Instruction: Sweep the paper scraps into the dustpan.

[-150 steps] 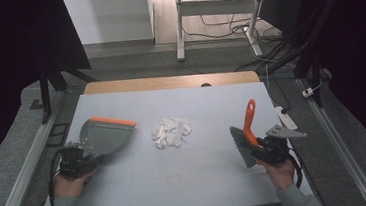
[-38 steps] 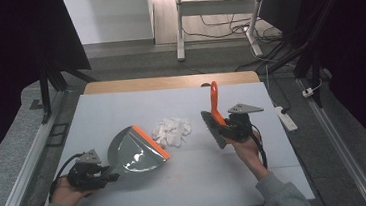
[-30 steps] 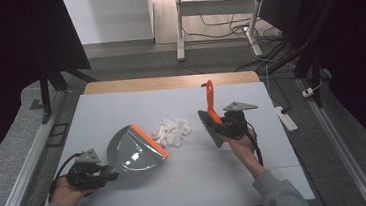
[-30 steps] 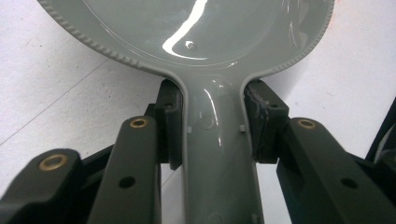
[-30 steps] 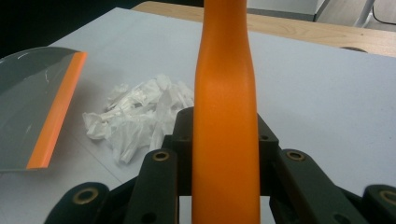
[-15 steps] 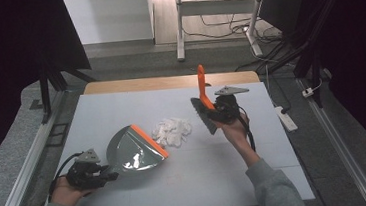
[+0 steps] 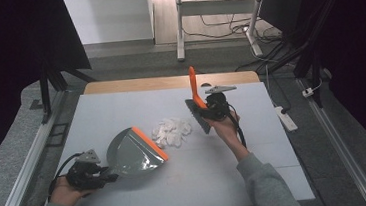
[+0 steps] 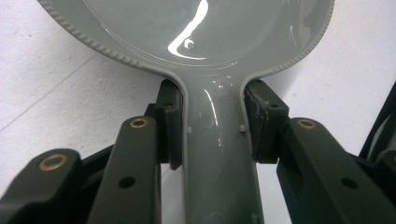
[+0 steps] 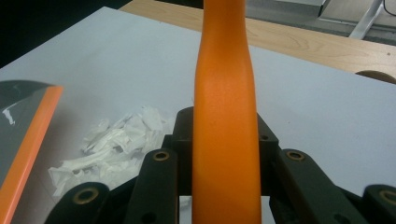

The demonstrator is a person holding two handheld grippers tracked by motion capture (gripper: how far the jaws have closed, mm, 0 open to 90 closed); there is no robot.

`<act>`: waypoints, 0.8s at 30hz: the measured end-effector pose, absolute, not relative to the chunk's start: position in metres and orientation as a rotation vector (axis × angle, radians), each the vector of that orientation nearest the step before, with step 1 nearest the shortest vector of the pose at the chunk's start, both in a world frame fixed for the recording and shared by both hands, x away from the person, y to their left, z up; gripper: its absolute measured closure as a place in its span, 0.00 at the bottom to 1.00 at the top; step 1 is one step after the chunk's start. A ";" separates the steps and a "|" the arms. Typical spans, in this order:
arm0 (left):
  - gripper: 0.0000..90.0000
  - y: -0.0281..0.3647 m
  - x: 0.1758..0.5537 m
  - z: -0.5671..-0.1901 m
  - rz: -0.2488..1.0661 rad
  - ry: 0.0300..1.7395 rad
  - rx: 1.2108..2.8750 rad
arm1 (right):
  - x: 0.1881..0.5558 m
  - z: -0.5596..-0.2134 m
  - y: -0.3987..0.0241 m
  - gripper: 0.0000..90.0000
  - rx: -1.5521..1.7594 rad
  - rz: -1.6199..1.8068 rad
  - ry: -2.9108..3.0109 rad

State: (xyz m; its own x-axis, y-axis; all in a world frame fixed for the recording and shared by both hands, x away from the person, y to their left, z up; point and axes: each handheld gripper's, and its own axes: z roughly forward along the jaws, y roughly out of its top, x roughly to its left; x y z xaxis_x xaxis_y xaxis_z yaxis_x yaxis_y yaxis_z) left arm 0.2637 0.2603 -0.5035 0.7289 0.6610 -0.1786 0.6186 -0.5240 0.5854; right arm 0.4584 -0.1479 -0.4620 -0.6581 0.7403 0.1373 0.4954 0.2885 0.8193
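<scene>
Orange handle of the brush (image 9: 226,116) runs straight up between the right gripper's (image 7: 215,106) jaws, which are clamped on it from both sides. Bristle head hangs at the near side of the gripper, just right of the paper scraps (image 7: 172,131) and apart from them.

Left gripper (image 7: 87,172) is clamped on the grey stem of the dustpan (image 8: 219,154); both pads press its flanks. Pan lies low on the table, its orange lip (image 7: 149,142) facing the scraps, just beside the pile's left edge.

Scraps: one loose white heap, mid-table, between pan lip and brush.

Step in hand, as I judge it: bring the brush down behind the heap on its right side and sweep left into the pan.
- Set bristles onto the surface beyond the outermost scrap, not on top of the heap, or pieces will scatter.
- Keep the pan lip flat on the table; any gap lets paper slide under.
- Short, light strokes; the paper is thin and will likely flick away under a hard one.
- Hold the pan firm so the sweep does not shove it back.

Surface: pale grey table top (image 7: 277,165), smooth, faint panel seams, a strip of bare wood (image 7: 134,85) along the far edge.

Room: dark curtains on both sides, grey floor, a white power strip (image 7: 286,118) on the floor right of the table, metal desk legs and loose cables beyond.
</scene>
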 end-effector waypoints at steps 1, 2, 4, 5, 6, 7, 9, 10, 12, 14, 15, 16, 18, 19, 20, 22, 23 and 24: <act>0.69 0.260 0.264 -0.504 0.084 0.961 2.295 | 0.461 -0.463 -0.146 0.78 1.137 1.302 2.294; 0.69 0.258 0.265 -0.505 0.079 0.962 2.299 | 0.463 -0.464 -0.145 0.78 1.135 1.293 2.302; 0.69 0.256 0.266 -0.505 0.072 0.957 2.311 | 0.466 -0.467 -0.143 0.78 1.141 1.280 2.311; 0.69 0.255 0.266 -0.506 0.067 0.952 2.315 | 0.467 -0.468 -0.142 0.78 1.144 1.274 2.315; 0.69 0.254 0.267 -0.507 0.061 0.948 2.323 | 0.468 -0.470 -0.141 0.78 1.143 1.265 2.323; 0.69 0.254 0.267 -0.508 0.058 0.947 2.328 | 0.469 -0.471 -0.139 0.78 1.146 1.259 2.328; 0.69 0.253 0.268 -0.509 0.054 0.950 2.334 | 0.472 -0.471 -0.137 0.78 1.147 1.257 2.338; 0.69 0.253 0.269 -0.509 0.053 0.948 2.339 | 0.473 -0.472 -0.136 0.78 1.147 1.256 2.343; 0.69 0.253 0.270 -0.509 0.047 0.951 2.340 | 0.473 -0.471 -0.134 0.78 1.144 1.257 2.348; 0.69 0.254 0.269 -0.510 0.042 0.952 2.343 | 0.474 -0.473 -0.131 0.78 1.137 1.256 2.353; 0.69 0.254 0.268 -0.510 0.039 0.953 2.345 | 0.474 -0.473 -0.131 0.78 1.137 1.256 2.353; 0.69 0.254 0.268 -0.511 0.038 0.953 2.346 | 0.475 -0.475 -0.129 0.78 1.129 1.234 2.360; 0.69 0.254 0.269 -0.511 0.034 0.956 2.348 | 0.475 -0.475 -0.129 0.78 1.131 1.232 2.362; 0.69 0.254 0.269 -0.511 0.035 0.957 2.349 | 0.476 -0.476 -0.129 0.78 1.140 1.230 2.365; 0.69 0.254 0.270 -0.512 0.031 0.957 2.349 | 0.476 -0.477 -0.129 0.78 1.145 1.229 2.368; 0.69 0.253 0.270 -0.513 0.026 0.955 2.353 | 0.477 -0.478 -0.129 0.78 1.152 1.230 2.373; 0.69 0.252 0.271 -0.513 0.024 0.958 2.352 | 0.476 -0.481 -0.125 0.78 1.157 1.215 2.390; 0.69 0.251 0.271 -0.514 0.020 0.956 2.356 | 0.476 -0.483 -0.122 0.78 1.153 1.205 2.398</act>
State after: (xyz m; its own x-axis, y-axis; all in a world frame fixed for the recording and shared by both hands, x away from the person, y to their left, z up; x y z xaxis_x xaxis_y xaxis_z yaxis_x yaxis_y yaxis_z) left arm 0.2712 0.2511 -0.5137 0.7416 0.6408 -0.1987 0.6318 -0.5675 0.5280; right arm 0.4759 -0.1218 -0.4830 -0.6678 0.7306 0.1424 0.5504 0.3558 0.7553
